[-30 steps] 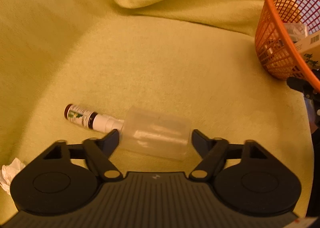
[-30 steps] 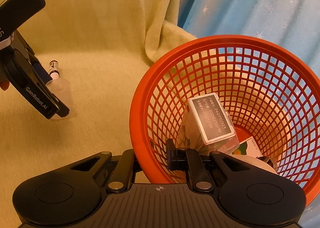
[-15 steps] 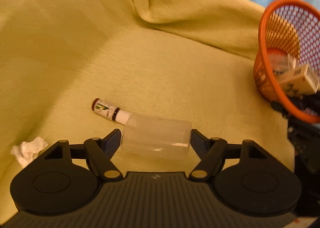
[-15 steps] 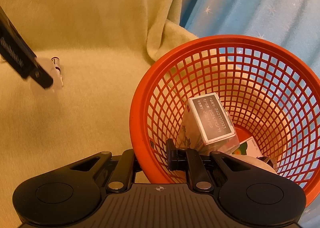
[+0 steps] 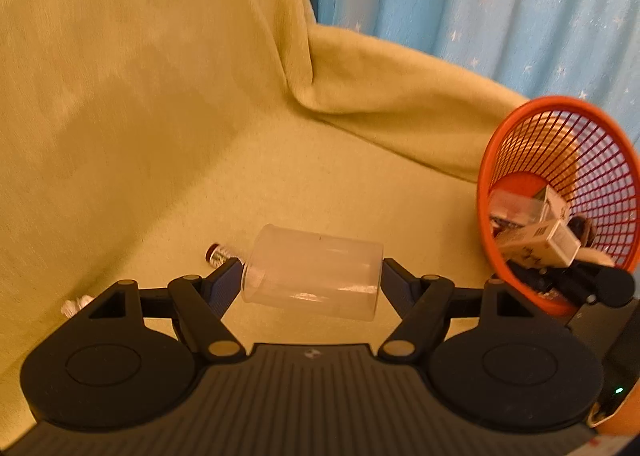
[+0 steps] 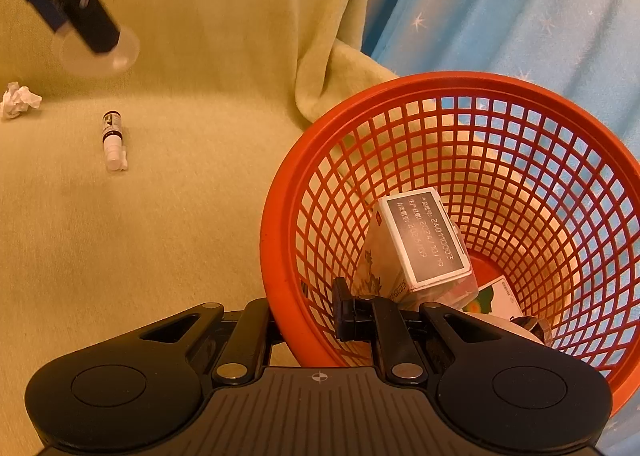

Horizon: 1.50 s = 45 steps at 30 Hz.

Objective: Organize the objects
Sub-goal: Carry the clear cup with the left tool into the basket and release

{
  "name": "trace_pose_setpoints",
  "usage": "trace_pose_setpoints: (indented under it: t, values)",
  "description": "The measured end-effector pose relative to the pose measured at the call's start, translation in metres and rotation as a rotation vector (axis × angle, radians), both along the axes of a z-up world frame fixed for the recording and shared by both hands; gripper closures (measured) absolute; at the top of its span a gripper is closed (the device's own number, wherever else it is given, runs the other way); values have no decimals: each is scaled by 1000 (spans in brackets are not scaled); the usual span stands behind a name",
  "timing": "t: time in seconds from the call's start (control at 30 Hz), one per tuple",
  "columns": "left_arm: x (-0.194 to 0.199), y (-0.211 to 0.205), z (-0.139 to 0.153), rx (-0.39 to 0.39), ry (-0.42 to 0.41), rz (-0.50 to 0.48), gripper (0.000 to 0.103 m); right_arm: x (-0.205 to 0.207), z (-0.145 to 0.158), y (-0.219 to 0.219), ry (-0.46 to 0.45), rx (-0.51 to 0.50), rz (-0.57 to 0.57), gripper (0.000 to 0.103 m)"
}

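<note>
Gripping the clear jar (image 5: 314,272) crosswise, left fingers (image 5: 226,280) have the orange basket (image 5: 486,184) at two o'clock; right gripper (image 6: 308,316) clenches its rim.

L hand-held gripper (image 5: 312,276) clamped wide, R hand-held gripper (image 6: 308,316) pinched

Black ribbed gripper (image 5: 312,276) bodies — round hubs; brass pivot screws.
</note>
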<state>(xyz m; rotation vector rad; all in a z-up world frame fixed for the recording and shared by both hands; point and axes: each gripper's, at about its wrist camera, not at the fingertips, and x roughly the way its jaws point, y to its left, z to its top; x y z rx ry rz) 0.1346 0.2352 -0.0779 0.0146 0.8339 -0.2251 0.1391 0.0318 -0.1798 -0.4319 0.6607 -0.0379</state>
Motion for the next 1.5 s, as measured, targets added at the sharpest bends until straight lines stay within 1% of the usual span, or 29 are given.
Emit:
trace_pose_setpoints:
  t: [0.1,0.33,0.53,0.67,0.83,1.0,1.07,1.1,1.17,1.27,1.37,1.5]
  values:
    - [-4,-3,10,-11,-16,-5,32,2,0,0,1,0,1,94]
    - [-5,-12,21,-18,-31,-24,32,2,0,0,0,0,1,94]
    - [-7,-35,39,-47,-69,-81,32,3,1,1,1,-4,2,94]
    - [-2,-65,53,-59,-92,-157,32,5,1,1,0,-1,0,94]
    - [4,-113,67,-92,-116,-266,31,6,2,1,-2,2,-1,94]
    - [15,-167,70,-106,-116,-362,32,6,1,2,-3,5,-1,94]
    - [23,-187,66,-124,-94,-408,27,8,2,1,-5,11,-4,94]
    - [26,-195,63,-121,-86,-415,20,8,2,1,-6,14,-4,94]
    - [26,-202,61,-114,-98,-417,20,9,2,1,-7,19,-5,94]
    - [24,-192,63,-132,-109,-395,20,11,2,1,-8,20,-4,94]
    - [25,-168,60,-104,-116,-329,20,11,2,2,-10,20,-6,94]
    - [23,-123,55,-90,-118,-216,20,11,1,2,-9,19,-4,94]
